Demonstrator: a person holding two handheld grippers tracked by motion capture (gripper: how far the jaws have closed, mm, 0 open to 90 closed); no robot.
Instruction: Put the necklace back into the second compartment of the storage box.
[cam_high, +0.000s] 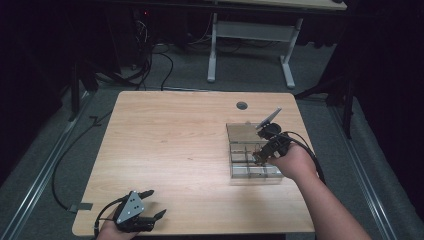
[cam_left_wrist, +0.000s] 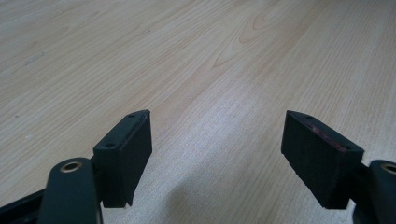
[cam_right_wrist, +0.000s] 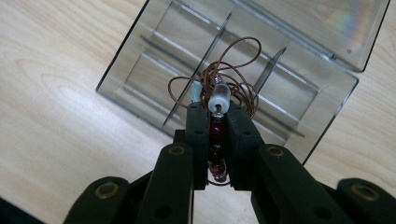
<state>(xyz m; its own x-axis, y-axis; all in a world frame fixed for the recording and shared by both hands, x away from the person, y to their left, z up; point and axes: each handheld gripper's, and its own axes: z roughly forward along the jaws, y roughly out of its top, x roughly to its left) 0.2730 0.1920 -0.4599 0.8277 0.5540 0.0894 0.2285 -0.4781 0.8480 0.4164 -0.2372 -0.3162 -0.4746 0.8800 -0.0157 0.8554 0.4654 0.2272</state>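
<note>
Jaws of the right gripper (cam_right_wrist: 217, 122) clamp a beaded cord bracelet (cam_right_wrist: 218, 100) above the clear divided box (cam_right_wrist: 140, 70). Lowering it squarely into one compartment, clear of the dividers, should keep the loose cord from snagging. Well left of the box, the left gripper (cam_left_wrist: 217, 158) rests open on the desk (cam_left_wrist: 196, 56).

right claw (cam_high: 263, 154) over the clear box (cam_high: 250, 152) at the desk's (cam_high: 175, 140) right side, hand (cam_high: 295, 162) behind it, cable trailing right. box lid lies open on the far side. what the claw holds can't be made out from here. left claw (cam_high: 150, 204) at the near left edge, jaws apart, nothing between them, grey plate on top. grommet hole (cam_high: 242, 105) near far edge.
</note>
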